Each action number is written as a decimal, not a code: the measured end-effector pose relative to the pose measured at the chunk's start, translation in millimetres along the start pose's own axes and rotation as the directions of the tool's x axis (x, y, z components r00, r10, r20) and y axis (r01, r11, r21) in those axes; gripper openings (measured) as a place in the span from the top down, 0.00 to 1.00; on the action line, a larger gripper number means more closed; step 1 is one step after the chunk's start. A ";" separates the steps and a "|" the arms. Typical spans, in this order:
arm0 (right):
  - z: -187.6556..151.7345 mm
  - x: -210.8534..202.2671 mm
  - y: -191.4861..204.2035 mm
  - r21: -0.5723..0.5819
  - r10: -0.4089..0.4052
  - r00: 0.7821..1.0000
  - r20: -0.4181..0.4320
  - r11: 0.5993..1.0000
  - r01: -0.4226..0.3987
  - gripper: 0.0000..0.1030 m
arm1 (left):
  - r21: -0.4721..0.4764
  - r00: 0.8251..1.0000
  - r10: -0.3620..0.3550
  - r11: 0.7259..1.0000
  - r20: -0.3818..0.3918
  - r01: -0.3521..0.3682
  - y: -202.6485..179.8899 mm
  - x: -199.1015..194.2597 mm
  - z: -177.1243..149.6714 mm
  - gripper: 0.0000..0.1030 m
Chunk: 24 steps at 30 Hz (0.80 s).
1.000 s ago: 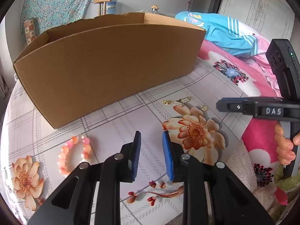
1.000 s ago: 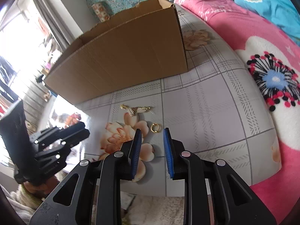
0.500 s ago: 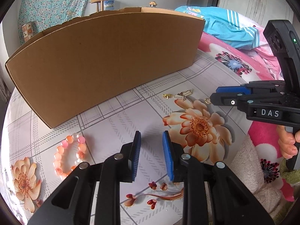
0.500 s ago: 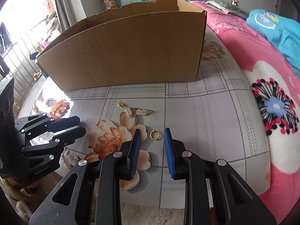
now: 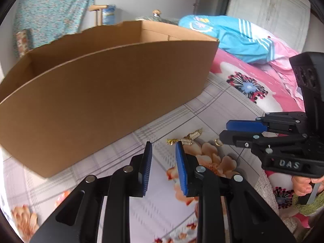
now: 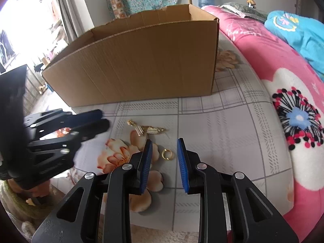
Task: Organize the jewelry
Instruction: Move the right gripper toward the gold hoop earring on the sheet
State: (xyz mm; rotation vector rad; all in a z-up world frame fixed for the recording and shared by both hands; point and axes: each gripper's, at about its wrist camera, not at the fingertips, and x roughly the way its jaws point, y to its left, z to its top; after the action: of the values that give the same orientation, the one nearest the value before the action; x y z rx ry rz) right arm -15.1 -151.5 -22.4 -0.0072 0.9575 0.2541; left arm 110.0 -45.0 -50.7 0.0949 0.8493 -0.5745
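My left gripper (image 5: 162, 168) has slid toward the gold pieces, so the pink bead bracelet it faced a second ago has dropped to a blur at the frame's lower left – its jaws stand apart, holding nothing. The cardboard box (image 5: 105, 93) sits behind; the gold clips (image 6: 147, 130) and gold ring (image 6: 167, 154) lie on the floral cloth (image 6: 222, 133), the ring just ahead of my right gripper (image 6: 163, 162), jaws released. The box's inside is hidden, and the clips are too small to identify.
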 end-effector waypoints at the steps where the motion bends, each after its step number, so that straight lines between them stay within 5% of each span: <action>1: 0.2 0.1 0.7 0.000 0.007 1.000 0.004 1.000 -0.007 0.76 | 0.008 1.000 -0.007 1.000 -0.012 0.007 -0.2 4.4 1.9 0.78; 5: -0.2 1.8 2.4 0.006 0.036 0.999 0.012 0.999 -0.036 0.76 | 0.073 0.997 0.000 0.997 -0.073 0.006 -5.1 22.8 5.3 0.78; 17: -3.2 7.4 -9.3 0.036 0.078 0.997 0.002 0.996 -0.078 0.76 | 0.218 0.997 0.011 0.976 -0.076 0.006 -18.5 35.6 12.1 0.78; 24: -7.9 1.0 -10.2 0.046 0.077 0.997 0.017 0.996 -0.078 0.76 | 0.260 0.996 -0.003 0.965 -0.086 0.025 -24.6 35.2 10.3 0.97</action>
State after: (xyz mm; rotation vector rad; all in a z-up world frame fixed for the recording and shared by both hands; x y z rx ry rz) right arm -18.7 -162.1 -28.9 0.0746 0.9497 0.3027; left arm 122.6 -84.5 -66.0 0.3566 0.8539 -0.6982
